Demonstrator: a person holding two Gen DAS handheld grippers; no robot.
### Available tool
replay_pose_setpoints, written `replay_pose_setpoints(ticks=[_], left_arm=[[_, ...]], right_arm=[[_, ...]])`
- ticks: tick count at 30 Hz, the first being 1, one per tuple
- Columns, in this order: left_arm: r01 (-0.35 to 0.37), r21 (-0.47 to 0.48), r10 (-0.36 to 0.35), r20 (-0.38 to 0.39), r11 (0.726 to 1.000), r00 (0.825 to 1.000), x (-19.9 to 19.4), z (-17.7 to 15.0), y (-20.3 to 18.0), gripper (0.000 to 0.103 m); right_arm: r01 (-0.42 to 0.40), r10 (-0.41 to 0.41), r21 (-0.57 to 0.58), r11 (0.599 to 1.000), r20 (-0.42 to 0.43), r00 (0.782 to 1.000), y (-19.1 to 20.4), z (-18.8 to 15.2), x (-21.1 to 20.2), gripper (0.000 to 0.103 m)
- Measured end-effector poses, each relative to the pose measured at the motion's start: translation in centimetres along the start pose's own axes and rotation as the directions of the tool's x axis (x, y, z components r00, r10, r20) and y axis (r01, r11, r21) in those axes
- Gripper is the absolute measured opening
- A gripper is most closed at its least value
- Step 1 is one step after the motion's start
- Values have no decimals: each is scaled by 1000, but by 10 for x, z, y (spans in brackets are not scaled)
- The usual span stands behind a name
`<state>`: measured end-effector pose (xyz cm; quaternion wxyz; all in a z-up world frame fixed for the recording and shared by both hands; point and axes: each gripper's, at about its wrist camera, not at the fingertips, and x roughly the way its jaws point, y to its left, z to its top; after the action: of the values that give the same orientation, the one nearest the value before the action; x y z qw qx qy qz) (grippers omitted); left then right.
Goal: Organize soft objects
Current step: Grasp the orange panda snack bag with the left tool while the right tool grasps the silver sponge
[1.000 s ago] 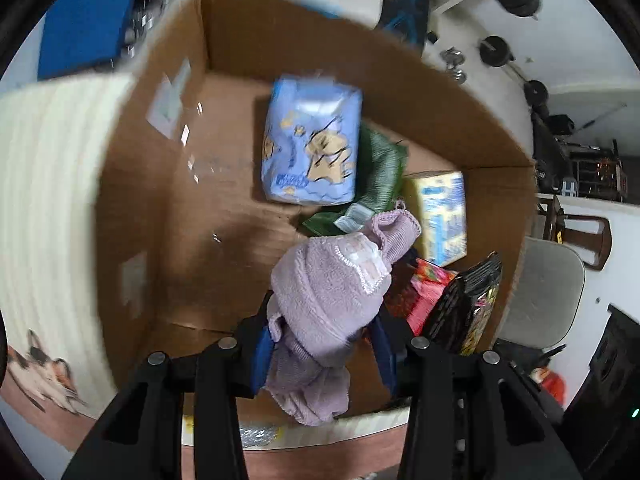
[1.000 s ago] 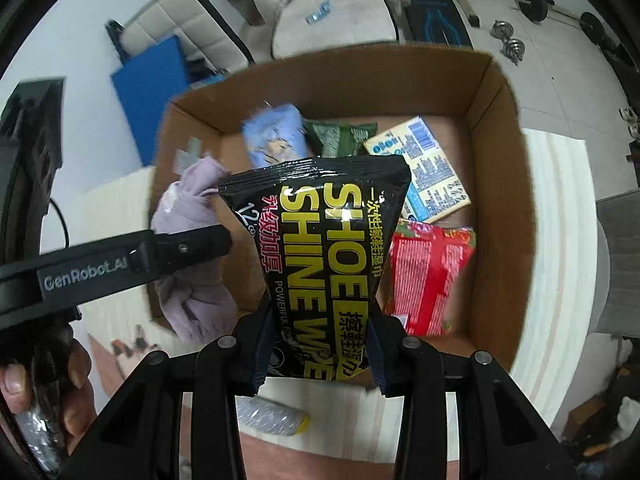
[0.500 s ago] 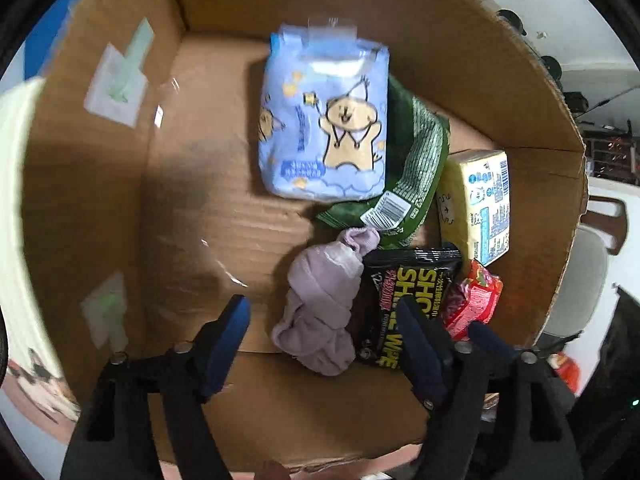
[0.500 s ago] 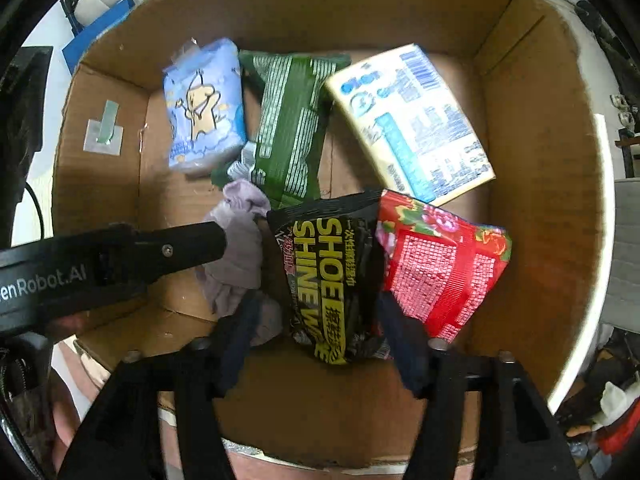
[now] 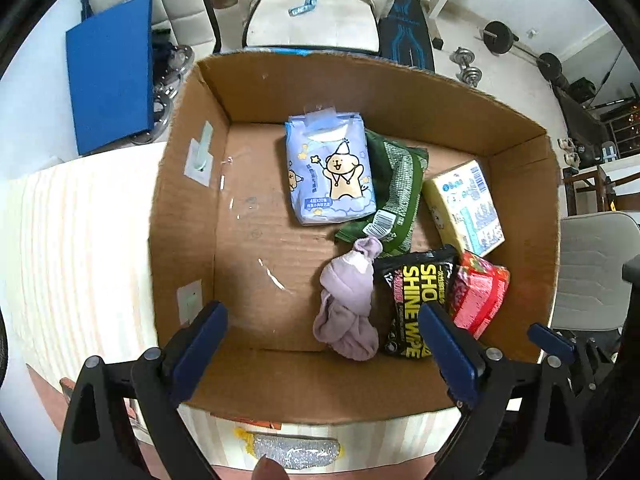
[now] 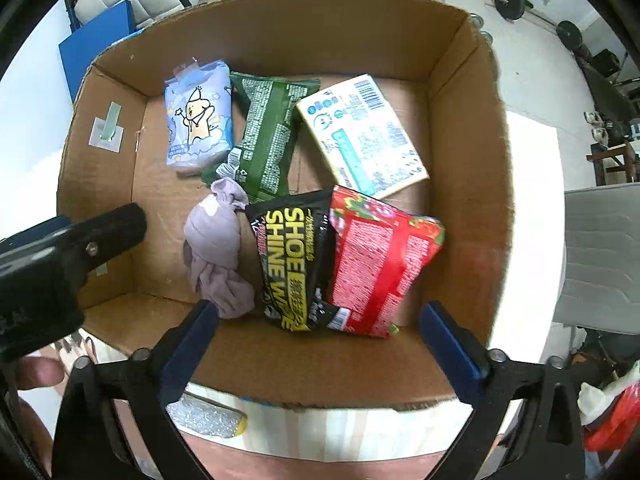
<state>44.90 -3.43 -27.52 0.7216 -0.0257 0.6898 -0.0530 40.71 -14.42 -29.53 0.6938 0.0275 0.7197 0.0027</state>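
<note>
A cardboard box (image 5: 188, 216) (image 6: 464, 184) holds a lilac cloth bundle (image 5: 348, 304) (image 6: 218, 248), a black shoe-wipe pack (image 5: 416, 304) (image 6: 290, 260), a red pack (image 5: 478, 296) (image 6: 376, 264), a blue tissue pack (image 5: 328, 172) (image 6: 198, 120), a green pack (image 5: 394, 192) (image 6: 266, 136) and a yellow-white pack (image 5: 464, 208) (image 6: 362, 136). My left gripper (image 5: 324, 352) is open and empty above the box's near edge. My right gripper (image 6: 320, 344) is open and empty above the near edge too.
The box stands on a cream striped surface (image 5: 80, 248). A silver-wrapped item (image 5: 296, 450) (image 6: 204, 416) lies by the near edge. A blue board (image 5: 112, 72), white chairs (image 5: 312, 12) and weights (image 5: 496, 36) stand behind.
My left gripper let go of the lilac cloth and my right let go of the black pack; both lie in the box. Both grippers opened and drew back upward.
</note>
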Motion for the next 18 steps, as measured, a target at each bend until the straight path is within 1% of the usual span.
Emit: replay_pose_setpoints(ticks=[1, 3, 6, 9, 10, 12, 13, 14, 15, 16, 17, 18], left_arm=[[4, 1, -4, 10, 1000, 1000, -3, -2, -1, 97], [9, 6, -9, 28, 1000, 1000, -13, -6, 0, 97], [10, 17, -11, 65, 1000, 998, -30, -11, -6, 97], [-46, 29, 41, 146, 999, 988, -60, -29, -2, 97], [-94, 31, 86, 192, 995, 978, -73, -42, 4, 97], [-162, 22, 152, 246, 987, 957, -88, -65, 16, 97], [-206, 0, 198, 268, 979, 943, -94, -80, 27, 97], [-235, -30, 234, 280, 971, 931, -96, -96, 40, 97], [-253, -58, 259, 287, 966, 922, -97, -111, 53, 98], [-291, -103, 309, 282, 951, 908, -93, -130, 70, 97], [-320, -131, 344, 266, 938, 901, -88, -143, 82, 97], [-346, -156, 375, 235, 925, 897, -77, -160, 96, 97]], right_arm=[[-2, 2, 2, 1000, 5, 1000, -4, -1, -1, 103], [-6, 6, 9, 1000, 25, 1000, -12, -9, -17, 103], [-17, 16, 6, 1000, 65, 998, -11, -11, -31, 103], [-62, 67, -43, 997, 122, 990, -5, -24, -53, 103], [-80, 91, -80, 994, 141, 986, -1, -31, -61, 103], [-114, 143, -174, 978, 167, 976, 10, -49, -71, 103], [-113, 157, -240, 964, 173, 972, 18, -65, -75, 103], [-105, 158, -280, 954, 173, 972, 24, -74, -76, 103], [-96, 157, -329, 939, 165, 974, 33, -87, -76, 103], [-87, 153, -385, 919, 145, 978, 44, -99, -67, 103], [-74, 139, -437, 896, 117, 983, 59, -107, -50, 103], [-56, 114, -491, 869, 87, 990, 74, -119, -34, 103]])
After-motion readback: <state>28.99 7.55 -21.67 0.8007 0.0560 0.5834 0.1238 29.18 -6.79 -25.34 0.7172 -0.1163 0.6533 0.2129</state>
